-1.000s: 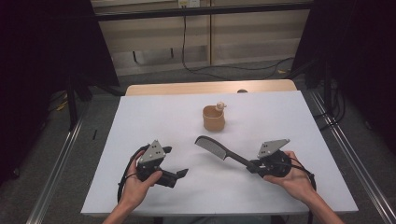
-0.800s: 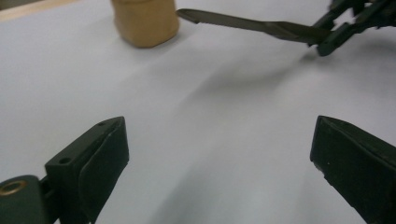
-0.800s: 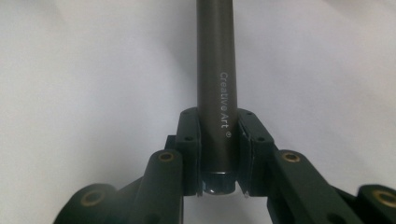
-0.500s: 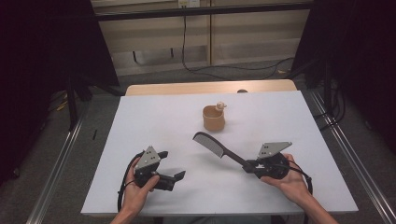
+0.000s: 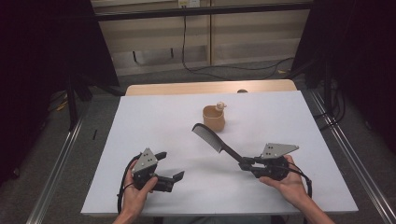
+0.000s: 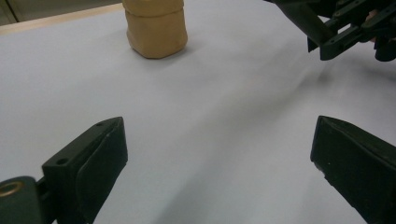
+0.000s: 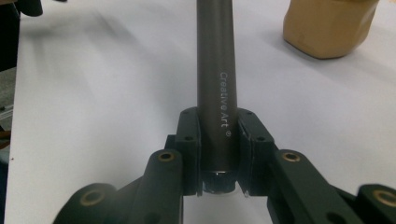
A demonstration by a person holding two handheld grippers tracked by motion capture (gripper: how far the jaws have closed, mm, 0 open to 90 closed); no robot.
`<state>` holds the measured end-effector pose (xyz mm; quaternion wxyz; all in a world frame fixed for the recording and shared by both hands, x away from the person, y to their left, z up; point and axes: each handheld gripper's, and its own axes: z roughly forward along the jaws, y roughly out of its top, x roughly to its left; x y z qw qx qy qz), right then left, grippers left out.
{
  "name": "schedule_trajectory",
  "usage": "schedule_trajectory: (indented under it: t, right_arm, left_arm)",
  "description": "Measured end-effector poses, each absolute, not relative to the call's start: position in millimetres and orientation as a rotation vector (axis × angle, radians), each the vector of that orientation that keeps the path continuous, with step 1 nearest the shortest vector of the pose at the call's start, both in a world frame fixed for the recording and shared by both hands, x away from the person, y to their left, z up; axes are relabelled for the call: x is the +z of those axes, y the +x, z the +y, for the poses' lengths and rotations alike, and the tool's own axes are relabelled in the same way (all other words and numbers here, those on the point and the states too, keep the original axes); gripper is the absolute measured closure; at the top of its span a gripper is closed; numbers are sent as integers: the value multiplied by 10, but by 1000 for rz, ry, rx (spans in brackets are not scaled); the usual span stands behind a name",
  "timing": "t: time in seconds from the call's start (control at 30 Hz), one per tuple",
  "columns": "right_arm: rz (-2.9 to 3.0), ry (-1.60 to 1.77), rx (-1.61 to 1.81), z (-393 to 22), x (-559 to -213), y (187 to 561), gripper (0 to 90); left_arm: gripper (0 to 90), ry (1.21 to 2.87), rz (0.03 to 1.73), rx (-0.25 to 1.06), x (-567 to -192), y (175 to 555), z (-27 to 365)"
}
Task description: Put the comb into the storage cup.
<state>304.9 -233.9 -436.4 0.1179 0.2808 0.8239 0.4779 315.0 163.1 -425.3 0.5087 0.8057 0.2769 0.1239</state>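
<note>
Comb handle lettering legible in right gripper view; high view: teeth.

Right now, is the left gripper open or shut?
Open. In the left gripper view its two black jaws stand far apart with bare white table between them; the left gripper holds nothing.

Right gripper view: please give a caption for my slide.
Right gripper shut on black comb handle, tan cup beyond.
</note>
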Motion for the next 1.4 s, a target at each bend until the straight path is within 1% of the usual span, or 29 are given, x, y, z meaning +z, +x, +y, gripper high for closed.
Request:
schedule_trajectory:
  t: [0.3, 0.47, 0.73, 0.87, 1.1, 1.17, 1.27, 1.4]
  right_arm:
    - [2354, 785, 1513, -2318, -4395, 3046, 724]
    - [2326, 772, 1564, -2306, -4410, 3036, 724]
    - [2296, 738, 1646, -2267, -4426, 3019, 725]
    - [2277, 728, 1689, -2249, -4422, 3010, 725]
    - [2245, 709, 1746, -2239, -4410, 2987, 725]
    - [2233, 692, 1765, -2234, -4397, 2974, 724]
    - [2224, 683, 1794, -2228, -4390, 2969, 724]
    - [2212, 670, 1835, -2225, -4379, 2965, 725]
  left_arm:
    - [46, 1920, 642, 314, -4227, 3102, 1563]
    - [44, 1925, 635, 298, -4230, 3089, 1525]
    - [43, 1894, 614, 338, -4179, 3043, 1437]
    - [58, 1870, 567, 352, -4177, 3033, 1370]
    - [66, 1842, 506, 264, -4140, 3053, 1262]
    - [53, 1802, 517, 257, -4128, 3045, 1248]
    - [31, 1731, 482, 218, -4113, 3050, 1229]
    - [29, 1696, 443, 193, -4086, 3057, 1141]
